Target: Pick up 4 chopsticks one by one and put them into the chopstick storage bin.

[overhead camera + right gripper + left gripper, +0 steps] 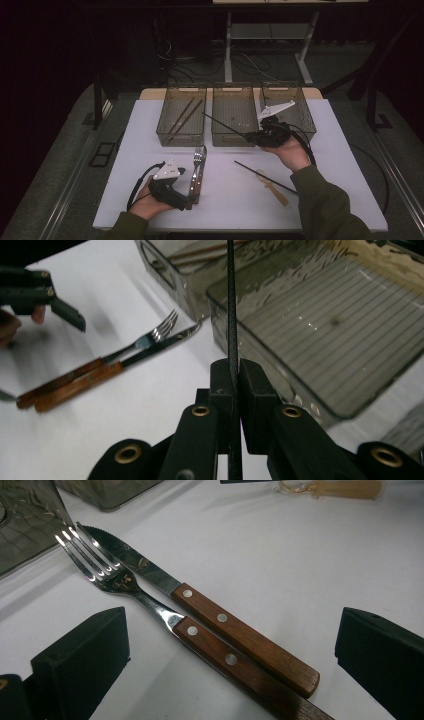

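I have the right hand-held gripper (252, 135) in the centre right of the high view, its jaws pressed together on a thin black chopstick (225, 125). In the right gripper view that chopstick (231, 300) runs straight up the middle of the frame from between the two black pads, over the near wall of the middle bin (320, 320). From above, the stick slants up and left from the gripper across the middle bin (233, 142), its far tip over the gap toward the left bin (165, 135).

My left hand-held gripper (187, 200) sits at the lower left of the high view, jaws spread wide. In the left gripper view the two black jaws stand at the lower left and lower right corners, with the wooden handles of a fork (150, 605) and a knife (220, 617) lying between them on the white tabletop (280, 555). The jaws touch neither piece. Fork and knife lie side by side, touching along their handles, the fork tines beside the serrated blade tip.

A second black chopstick (265, 177) lies flat on the tabletop in the lower right centre of the high view, crossing a pale wooden piece (272, 189). Two brown chopsticks (184, 117) rest in the left bin. The right bin (305, 112) stands behind my right hand (292, 155).
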The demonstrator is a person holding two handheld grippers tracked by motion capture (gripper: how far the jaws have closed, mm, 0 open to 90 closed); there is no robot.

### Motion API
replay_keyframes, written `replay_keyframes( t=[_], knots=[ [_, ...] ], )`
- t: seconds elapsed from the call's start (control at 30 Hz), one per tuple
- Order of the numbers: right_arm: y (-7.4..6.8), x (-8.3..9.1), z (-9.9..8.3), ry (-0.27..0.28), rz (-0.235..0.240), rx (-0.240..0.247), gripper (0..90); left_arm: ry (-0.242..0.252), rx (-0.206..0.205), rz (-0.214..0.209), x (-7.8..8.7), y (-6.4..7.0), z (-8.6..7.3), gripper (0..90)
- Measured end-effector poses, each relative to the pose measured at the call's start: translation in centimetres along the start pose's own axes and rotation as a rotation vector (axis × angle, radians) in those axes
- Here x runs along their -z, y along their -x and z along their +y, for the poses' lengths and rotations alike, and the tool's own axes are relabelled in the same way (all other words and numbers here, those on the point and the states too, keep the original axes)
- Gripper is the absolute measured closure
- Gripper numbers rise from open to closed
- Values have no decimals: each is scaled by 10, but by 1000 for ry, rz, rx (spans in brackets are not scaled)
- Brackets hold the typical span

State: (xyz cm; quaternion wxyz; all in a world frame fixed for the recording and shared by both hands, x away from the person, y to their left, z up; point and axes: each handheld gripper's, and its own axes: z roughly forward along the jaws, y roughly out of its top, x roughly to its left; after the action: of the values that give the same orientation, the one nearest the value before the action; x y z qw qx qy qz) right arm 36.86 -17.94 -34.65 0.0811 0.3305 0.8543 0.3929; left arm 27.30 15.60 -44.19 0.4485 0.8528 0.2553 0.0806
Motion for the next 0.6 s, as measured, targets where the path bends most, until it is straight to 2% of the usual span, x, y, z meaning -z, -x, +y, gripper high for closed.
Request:
replay_keyframes(
  t=[0.13, 0.23, 0.6],
  knots=[
    [0, -8, 10, 0, -10, -14, 852, 7, 14, 1, 0, -1, 0, 0],
    [0, -14, 18, -5, -22, -25, 852, -3, 4, -1, 1, 0, 0, 0],
    [0, -37, 51, -12, -55, -47, 852, 4, 10, -5, 1, 1, 0, 0]
  ],
)
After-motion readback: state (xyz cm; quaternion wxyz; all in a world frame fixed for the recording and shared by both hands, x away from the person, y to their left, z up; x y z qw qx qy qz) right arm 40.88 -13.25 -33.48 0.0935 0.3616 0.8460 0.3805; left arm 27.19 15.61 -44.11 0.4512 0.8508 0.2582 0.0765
